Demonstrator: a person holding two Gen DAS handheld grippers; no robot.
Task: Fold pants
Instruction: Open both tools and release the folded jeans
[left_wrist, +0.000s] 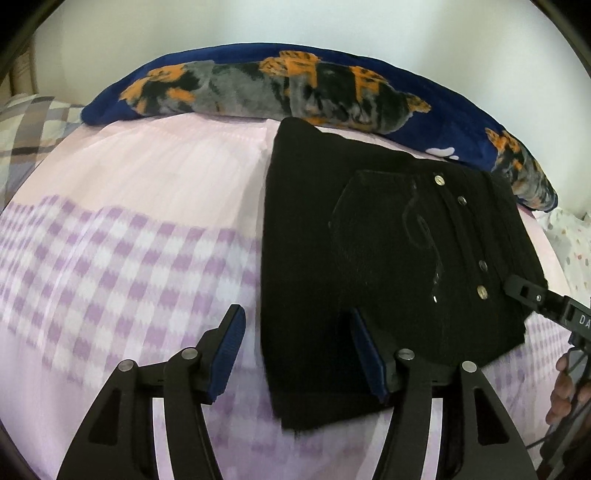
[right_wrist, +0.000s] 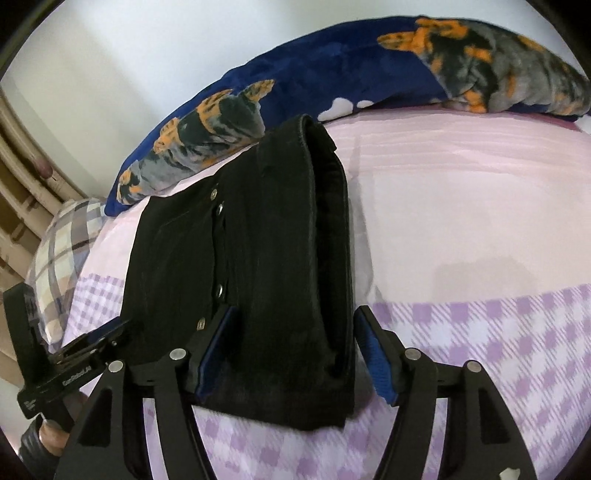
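Observation:
The black pants lie folded into a thick stack on the pink and purple checked bedsheet, with metal buttons down one side. My left gripper is open over the stack's near left corner: one blue pad is over the sheet, the other over the fabric. In the right wrist view the pants show a rolled fold on the right. My right gripper is open and straddles that fold's near end, with a gap at the right pad. Each gripper shows in the other's view: the right gripper, the left gripper.
A dark blue plush blanket with orange and grey tiger print runs along the far edge of the bed against a white wall. A plaid pillow and a beige headboard are at one end. A person's fingers hold the right gripper.

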